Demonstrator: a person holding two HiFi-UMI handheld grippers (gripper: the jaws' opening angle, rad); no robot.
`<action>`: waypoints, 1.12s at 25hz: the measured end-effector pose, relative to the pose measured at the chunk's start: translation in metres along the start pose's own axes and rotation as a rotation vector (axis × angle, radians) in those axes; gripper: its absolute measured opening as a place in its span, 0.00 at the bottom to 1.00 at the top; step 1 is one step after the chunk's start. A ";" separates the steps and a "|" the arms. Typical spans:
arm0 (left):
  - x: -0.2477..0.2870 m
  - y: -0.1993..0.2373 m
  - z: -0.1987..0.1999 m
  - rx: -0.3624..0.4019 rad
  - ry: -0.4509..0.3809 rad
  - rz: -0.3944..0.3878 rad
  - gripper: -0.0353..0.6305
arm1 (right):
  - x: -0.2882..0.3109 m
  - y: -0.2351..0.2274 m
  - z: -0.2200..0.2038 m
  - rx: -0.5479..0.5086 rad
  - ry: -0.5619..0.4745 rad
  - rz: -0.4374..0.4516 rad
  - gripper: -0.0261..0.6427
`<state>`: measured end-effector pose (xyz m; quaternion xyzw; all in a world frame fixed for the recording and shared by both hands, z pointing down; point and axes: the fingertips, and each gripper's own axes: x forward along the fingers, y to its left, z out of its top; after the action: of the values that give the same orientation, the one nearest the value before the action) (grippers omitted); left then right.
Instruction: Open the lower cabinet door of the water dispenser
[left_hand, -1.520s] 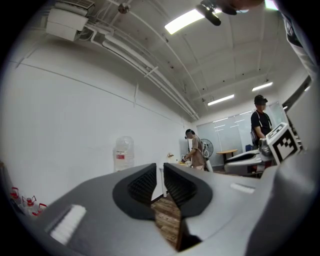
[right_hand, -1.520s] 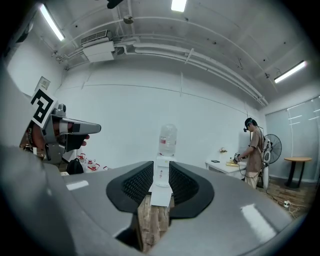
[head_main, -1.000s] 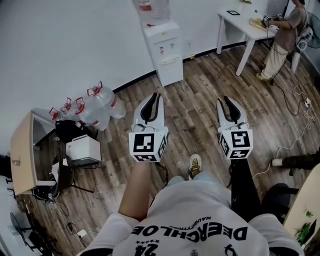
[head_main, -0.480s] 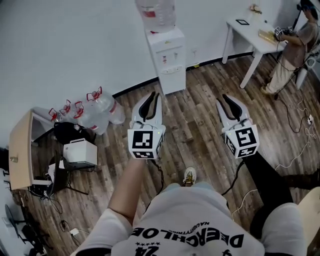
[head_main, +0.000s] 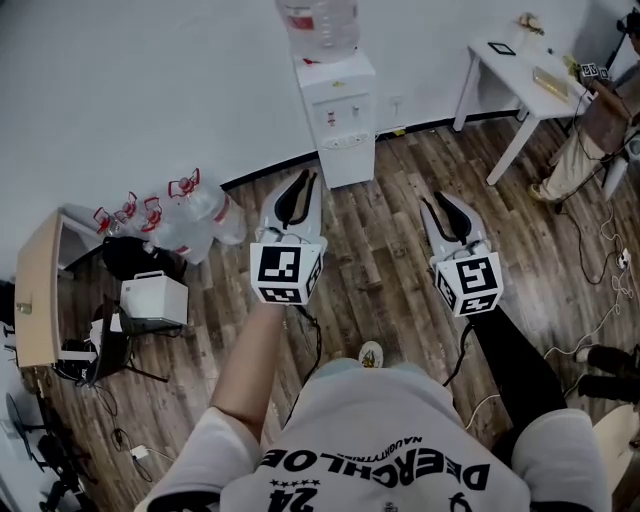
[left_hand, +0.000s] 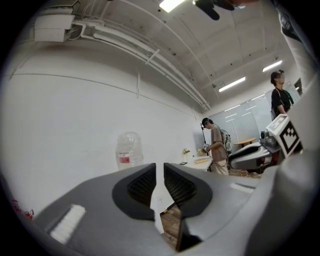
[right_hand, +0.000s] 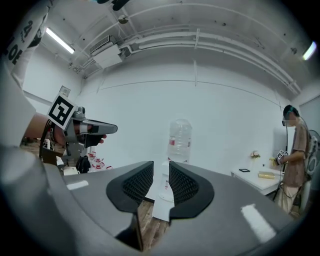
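- Standing well short of the water dispenser (head_main: 338, 110), which sits against the white wall at 12 o'clock, a person holds the left gripper (head_main: 306, 176) and the right gripper (head_main: 430, 200) level and aimed at it. The lower cabinet door (head_main: 348, 165) is shut and untouched.
- Both sets of jaws stand only narrowly apart with nothing between them. A slit that thin may ride over the door's edge or pull instead of taking it, so they likely need to open wider first.
- No handle or hinge side can be made out from here. A pull on the wrong edge would drag the whole cabinet rather than swing the door.
- A large bottle (head_main: 318, 25) sits on top of the dispenser. A hard or high tug on the door could rock the top-heavy unit forward or slide it across the wood floor (head_main: 390, 270).
- A cable (head_main: 314, 345) trails near the person's feet at 6 o'clock and could snag a step.
- Spare bottles (head_main: 195, 215) are clustered at 10 o'clock, near enough for a wide left swing or sidestep to knock them.
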<state>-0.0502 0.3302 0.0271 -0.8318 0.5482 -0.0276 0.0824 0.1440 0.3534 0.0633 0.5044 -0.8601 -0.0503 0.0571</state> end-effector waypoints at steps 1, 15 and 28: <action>0.005 0.000 -0.002 -0.005 0.004 0.005 0.13 | 0.004 -0.007 -0.004 0.012 0.005 -0.008 0.15; 0.049 -0.001 -0.002 -0.002 0.019 0.018 0.13 | 0.036 -0.071 -0.009 0.068 -0.027 -0.121 0.15; 0.085 0.018 -0.030 -0.008 0.039 0.020 0.13 | 0.067 -0.095 -0.029 0.104 -0.033 -0.211 0.15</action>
<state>-0.0366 0.2425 0.0495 -0.8260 0.5580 -0.0409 0.0684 0.1982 0.2480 0.0814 0.5934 -0.8046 -0.0196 0.0113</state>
